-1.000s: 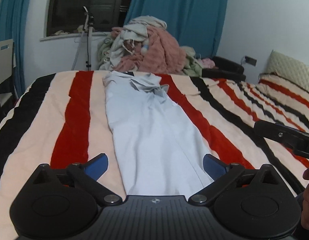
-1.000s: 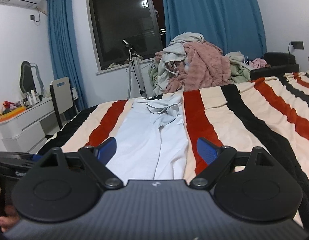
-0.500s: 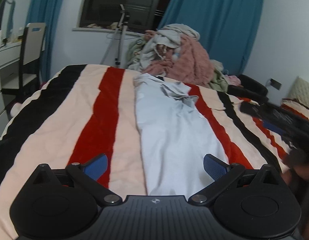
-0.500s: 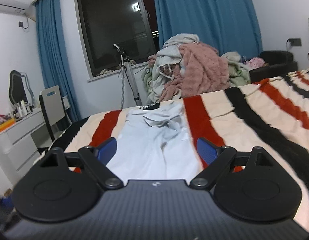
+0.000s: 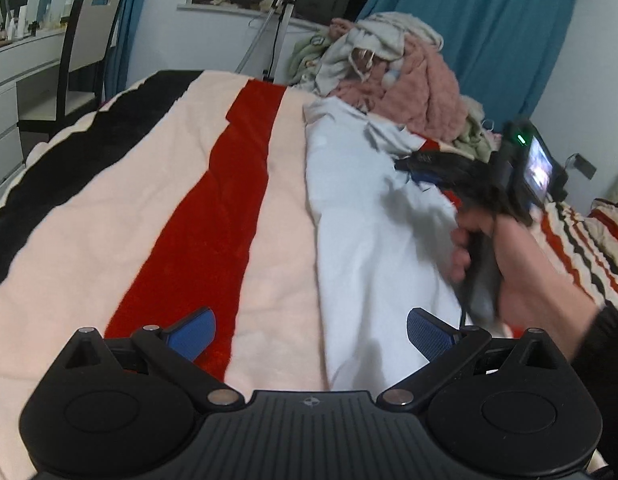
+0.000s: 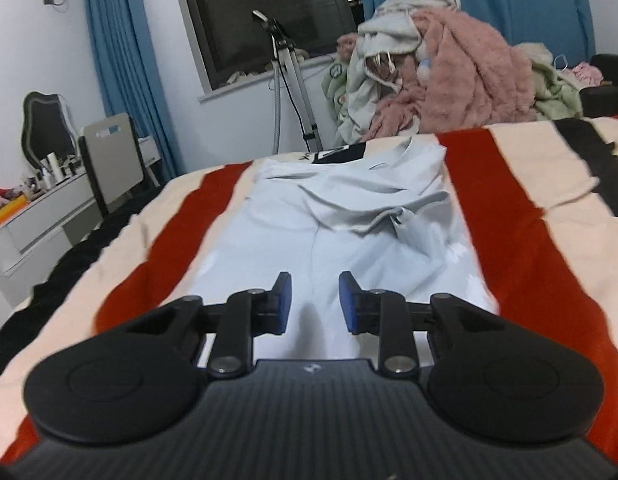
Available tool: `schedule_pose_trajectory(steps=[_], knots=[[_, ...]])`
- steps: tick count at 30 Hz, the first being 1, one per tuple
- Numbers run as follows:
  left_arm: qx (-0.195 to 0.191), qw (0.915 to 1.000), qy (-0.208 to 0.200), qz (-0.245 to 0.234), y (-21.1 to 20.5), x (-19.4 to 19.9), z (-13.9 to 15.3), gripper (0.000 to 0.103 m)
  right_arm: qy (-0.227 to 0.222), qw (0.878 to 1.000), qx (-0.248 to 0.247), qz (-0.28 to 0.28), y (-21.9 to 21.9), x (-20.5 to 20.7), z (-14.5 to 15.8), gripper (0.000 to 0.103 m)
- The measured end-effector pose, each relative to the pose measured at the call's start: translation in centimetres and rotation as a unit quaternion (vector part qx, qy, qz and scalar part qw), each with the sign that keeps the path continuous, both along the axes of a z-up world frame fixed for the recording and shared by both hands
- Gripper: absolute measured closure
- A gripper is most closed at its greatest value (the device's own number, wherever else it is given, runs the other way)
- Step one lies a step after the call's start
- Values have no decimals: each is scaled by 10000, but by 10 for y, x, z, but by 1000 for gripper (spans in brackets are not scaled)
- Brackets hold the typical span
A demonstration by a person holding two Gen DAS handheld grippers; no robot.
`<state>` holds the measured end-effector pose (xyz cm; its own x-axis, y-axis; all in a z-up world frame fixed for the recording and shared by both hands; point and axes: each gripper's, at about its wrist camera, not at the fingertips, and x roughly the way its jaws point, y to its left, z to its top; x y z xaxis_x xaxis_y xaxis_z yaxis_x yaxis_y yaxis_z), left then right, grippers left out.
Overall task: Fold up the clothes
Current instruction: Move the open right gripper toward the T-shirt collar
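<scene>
1 pale blue shirt point(image 6: 341, 236) lies lengthwise on my striped blanket point(image 5: 121, 216), narrow, its collar end rumpled, a black patch with unreadable white lettering at the top. My left gripper point(image 5: 309, 330) gapes wide, empty, near the hem. My right gripper point(image 6: 314, 304) is narrowed, holding nothing, above the shirt.

The right tongs point(image 6: 314, 302) have narrowed and moved up over the shirt point(image 6: 333, 232).
</scene>
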<state>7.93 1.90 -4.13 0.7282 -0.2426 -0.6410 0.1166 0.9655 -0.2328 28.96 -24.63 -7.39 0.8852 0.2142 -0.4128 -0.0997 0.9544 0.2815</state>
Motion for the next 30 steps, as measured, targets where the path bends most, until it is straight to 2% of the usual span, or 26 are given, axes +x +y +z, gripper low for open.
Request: schedule_pose_trajectory(steps=[2,3,4,7,10,12,14,15,18,19,21,23,26,30], knots=[[51,10000,37,1,-1,7,-7,0,73,9999,-57,-60,-3,27,-9,75],[70,10000,57,7,-1,10,-10,0,264,9995,-127,-135,-6,43,-15,75],[86,9999,82,16,-1,14,-14,0,458,9986,-40,-259,-14,57,-23,79],[178,9996,217,43,-5,27,-25,0,466,9965,526,-463,-39,79,-34,80],[409,9990,168,1,-13,36,-32,0,202,9970,387,-636,-48,95,-29,79],[520,9984,210,-39,-18,40,-37,0,-92,9965,121,-822,-50,99,-26,79],[580,9979,275,-80,-23,45,-42,0,-615,9891,-320,-1295,-49,90,-24,74],[578,9978,301,-88,-24,48,-44,0,-726,9872,-365,-1373,-48,87,-24,75],[602,9977,309,-109,-29,52,-44,0,-749,9892,-504,-1159,-43,83,-27,74],[628,9975,302,-115,-31,53,-43,0,-755,9896,-561,-1090,-40,82,-28,73],[760,9966,276,-124,-34,51,-41,0,-812,9887,-585,-1119,-38,74,-25,58],[901,9953,330,-116,-38,50,-36,1,-780,9878,-621,-1196,-36,64,-19,28],[973,9938,504,-175,-47,43,-14,2,-466,9912,-810,-933,-31,47,-4,28],[1246,9910,263,-407,-69,9,41,1,-161,9910,-925,-958,-32,14,29,28]])
